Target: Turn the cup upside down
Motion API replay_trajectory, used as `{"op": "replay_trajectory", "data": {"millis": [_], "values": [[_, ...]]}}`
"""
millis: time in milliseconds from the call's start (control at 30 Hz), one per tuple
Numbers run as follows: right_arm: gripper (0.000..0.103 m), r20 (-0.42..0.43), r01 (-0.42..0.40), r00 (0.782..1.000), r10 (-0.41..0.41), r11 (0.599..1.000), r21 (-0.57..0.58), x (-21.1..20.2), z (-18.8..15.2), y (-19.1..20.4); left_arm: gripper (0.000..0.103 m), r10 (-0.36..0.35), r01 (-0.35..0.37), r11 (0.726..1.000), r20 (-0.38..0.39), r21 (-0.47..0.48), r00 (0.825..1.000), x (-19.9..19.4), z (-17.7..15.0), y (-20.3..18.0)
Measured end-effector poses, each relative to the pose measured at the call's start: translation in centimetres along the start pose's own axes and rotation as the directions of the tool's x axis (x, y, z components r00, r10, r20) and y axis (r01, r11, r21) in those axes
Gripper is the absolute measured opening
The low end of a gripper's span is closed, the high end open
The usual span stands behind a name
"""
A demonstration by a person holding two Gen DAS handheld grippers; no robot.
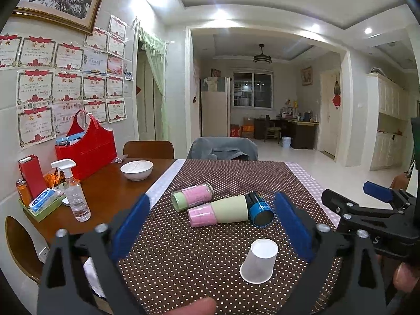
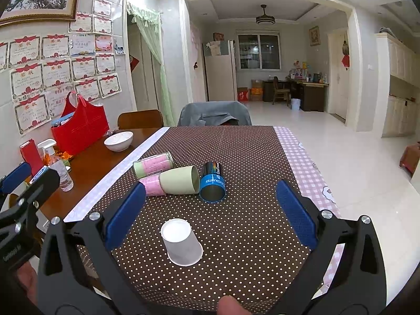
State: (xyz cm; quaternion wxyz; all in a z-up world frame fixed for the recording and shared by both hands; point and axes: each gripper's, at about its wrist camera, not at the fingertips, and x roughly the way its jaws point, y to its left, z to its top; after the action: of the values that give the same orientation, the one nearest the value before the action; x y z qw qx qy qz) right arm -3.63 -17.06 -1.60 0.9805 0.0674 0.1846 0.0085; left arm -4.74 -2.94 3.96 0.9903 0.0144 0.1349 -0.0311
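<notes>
Cup inverted, between open right tool fingers

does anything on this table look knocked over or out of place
Yes. Three containers lie on their sides mid-cloth: a pink-labelled jar, a green-and-pink cup and a blue can. The white paper cup stands mouth-down.

The blue-banded can lying on the bench, at twelve o'clock from the white cup, bears "CoolTower" along its dark side and mirrored letters on its band. The certificates on the wall at nine o'clock carry red headings "奖状". Smaller print is unreadable.
</notes>
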Motion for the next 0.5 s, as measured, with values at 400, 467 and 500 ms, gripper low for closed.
{"op": "replay_trajectory", "data": {"millis": [400, 467, 500], "values": [[0.097, -0.002, -0.003, 1.000, 0.003, 1.000, -0.001, 0.02, -0.01, 0.11, 0.096, 0.007, -0.007, 1.000, -0.003, -0.012, 1.000, 0.27, -0.07, 0.48], [0.097, -0.002, -0.003, 1.000, 0.003, 1.000, -0.001, -0.03, 0.05, 0.14, 0.096, 0.007, -0.007, 1.000, -0.003, -0.010, 1.000, 0.29, -0.04, 0.55], [0.097, -0.002, -0.003, 1.000, 0.003, 1.000, -0.001, -0.03, 0.04, 0.14, 0.096, 0.007, -0.007, 1.000, -0.003, -0.011, 1.000, 0.30, -0.06, 0.60]]}}
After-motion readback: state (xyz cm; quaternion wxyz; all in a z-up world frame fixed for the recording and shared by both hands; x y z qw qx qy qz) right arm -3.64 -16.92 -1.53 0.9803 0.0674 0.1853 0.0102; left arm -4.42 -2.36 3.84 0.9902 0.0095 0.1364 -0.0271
